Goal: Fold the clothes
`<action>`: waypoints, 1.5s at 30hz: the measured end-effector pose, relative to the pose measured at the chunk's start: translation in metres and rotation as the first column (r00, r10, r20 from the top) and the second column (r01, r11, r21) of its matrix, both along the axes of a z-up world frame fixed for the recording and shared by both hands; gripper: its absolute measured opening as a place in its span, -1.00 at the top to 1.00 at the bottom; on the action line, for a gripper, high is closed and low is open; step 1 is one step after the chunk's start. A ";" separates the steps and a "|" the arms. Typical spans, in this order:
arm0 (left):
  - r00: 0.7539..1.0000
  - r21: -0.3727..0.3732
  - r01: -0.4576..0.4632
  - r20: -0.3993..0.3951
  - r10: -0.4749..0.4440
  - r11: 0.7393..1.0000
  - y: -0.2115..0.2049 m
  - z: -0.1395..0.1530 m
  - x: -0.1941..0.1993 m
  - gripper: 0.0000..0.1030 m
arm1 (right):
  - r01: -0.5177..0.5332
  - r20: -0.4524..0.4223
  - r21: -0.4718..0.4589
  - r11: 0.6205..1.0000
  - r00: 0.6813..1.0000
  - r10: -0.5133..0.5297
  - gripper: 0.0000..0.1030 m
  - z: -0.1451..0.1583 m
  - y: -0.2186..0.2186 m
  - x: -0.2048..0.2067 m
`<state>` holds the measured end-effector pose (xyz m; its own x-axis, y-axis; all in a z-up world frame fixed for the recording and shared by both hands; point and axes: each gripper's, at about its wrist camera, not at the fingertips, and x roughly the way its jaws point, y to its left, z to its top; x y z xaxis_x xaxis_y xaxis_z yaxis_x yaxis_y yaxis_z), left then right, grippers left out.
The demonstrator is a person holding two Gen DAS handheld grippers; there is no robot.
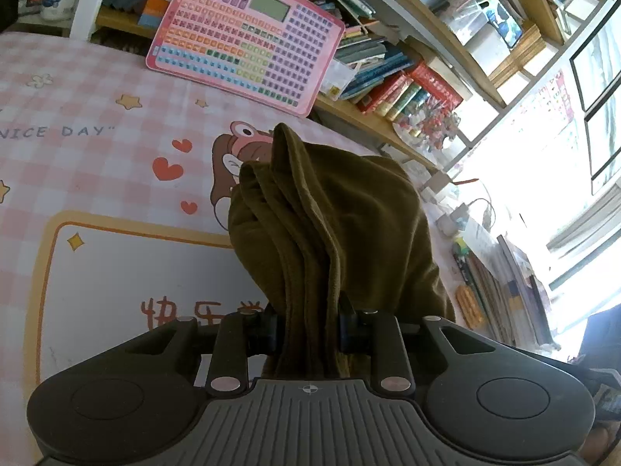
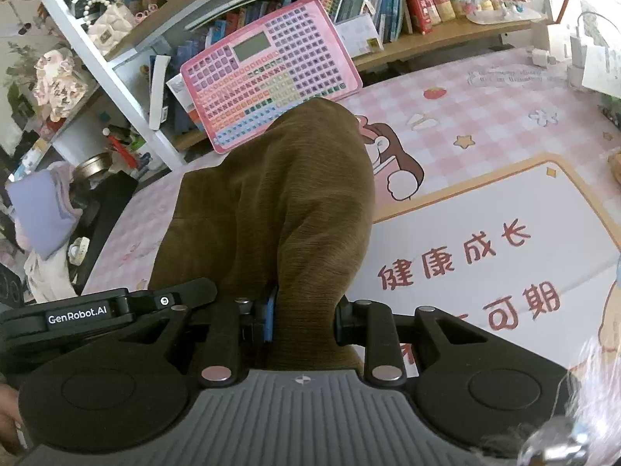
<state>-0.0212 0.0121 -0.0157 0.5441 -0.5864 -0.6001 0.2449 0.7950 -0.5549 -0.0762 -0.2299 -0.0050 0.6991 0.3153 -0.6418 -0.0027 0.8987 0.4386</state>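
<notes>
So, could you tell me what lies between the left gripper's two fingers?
Bunched olive cloth, clamped between the left gripper's fingers, in the left wrist view.

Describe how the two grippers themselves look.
Both alike: the left gripper and right gripper have black linkage arms with silver rivets, round black side discs, and a ribbed grey centre plate with a small crosshair. Blue pads line the fingers. No cables visible.

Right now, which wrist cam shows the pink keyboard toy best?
Left wrist: the pink keyboard toy shows whole, propped against the bookshelf. In the right wrist view, the brown garment hides its lower corner.
</notes>
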 end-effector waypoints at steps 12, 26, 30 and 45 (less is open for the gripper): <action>0.997 0.042 -0.073 0.017 0.072 0.996 -0.050 0.015 -0.023 0.52 | -0.092 0.021 0.018 0.996 0.996 0.092 0.53 0.007 -0.051 -0.002; 0.993 0.083 -0.120 0.029 0.118 0.989 -0.098 0.022 -0.044 0.52 | -0.149 0.026 0.052 0.987 0.989 0.148 0.53 0.003 -0.102 -0.011; 0.993 0.095 -0.116 0.039 0.112 0.989 -0.110 0.026 -0.045 0.52 | -0.148 0.034 0.059 0.987 0.989 0.146 0.53 0.003 -0.114 -0.014; 0.994 0.112 -0.100 0.057 0.094 0.989 -0.125 0.029 -0.042 0.52 | -0.135 0.050 0.071 0.988 0.990 0.131 0.53 0.003 -0.131 -0.013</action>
